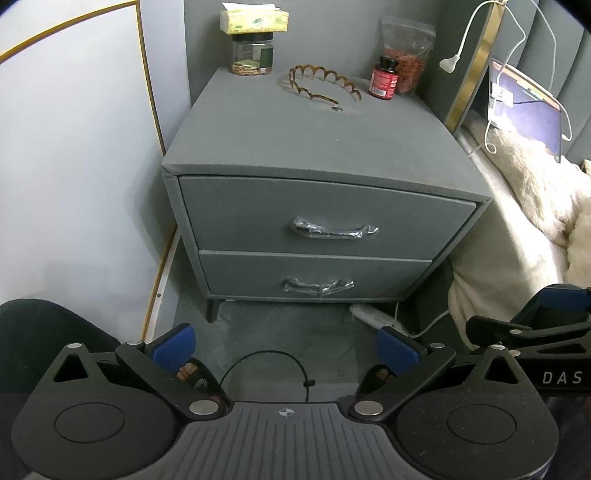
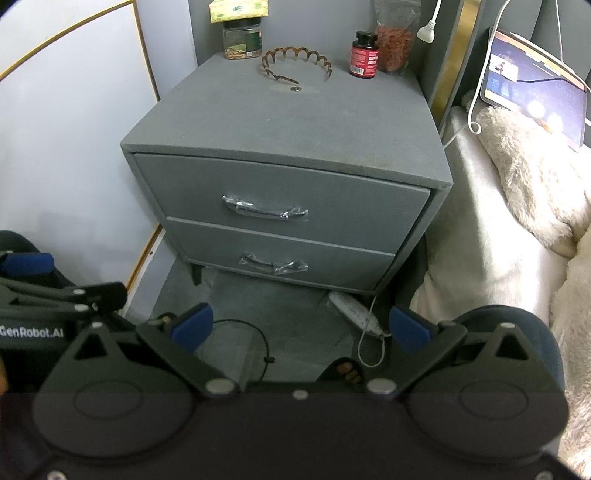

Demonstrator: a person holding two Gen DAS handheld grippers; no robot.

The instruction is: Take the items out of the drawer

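Grey fabric covers the two-drawer bedside cabinet [image 1: 314, 147] ahead of me, and both drawers are shut, so whatever I am to take out is hidden inside. My left claw [image 1: 286, 349] hangs wide apart and empty, low over the carpet and well short of the cabinet; my right claw [image 2: 301, 328] is just as wide and empty beside it.

The upper drawer's curved handle [image 1: 334, 230] and the lower drawer's handle [image 1: 317, 287] are wrapped in crinkled clear plastic film. I judge that the main risk: the film may slide under my blue pads [image 1: 175, 345], so a pull could slip off or tear the wrap without opening the drawer.

A hard or jerky pull could also rock the cabinet. On its top surface stand a red-labelled black-capped pill bottle [image 1: 384, 82], a clear jar with a black lid [image 1: 253, 55] carrying a yellow tissue pack [image 1: 255, 16], and a brown scalloped plastic hairband [image 1: 321, 82]; the stacked pack looks easiest to topple.

On the floor a thin black cable loop [image 1: 266, 369] lies beneath my claws, and a white cord [image 2: 369, 332] trails near the cabinet's foot. Either could snag me if I dip low for the bottom drawer.
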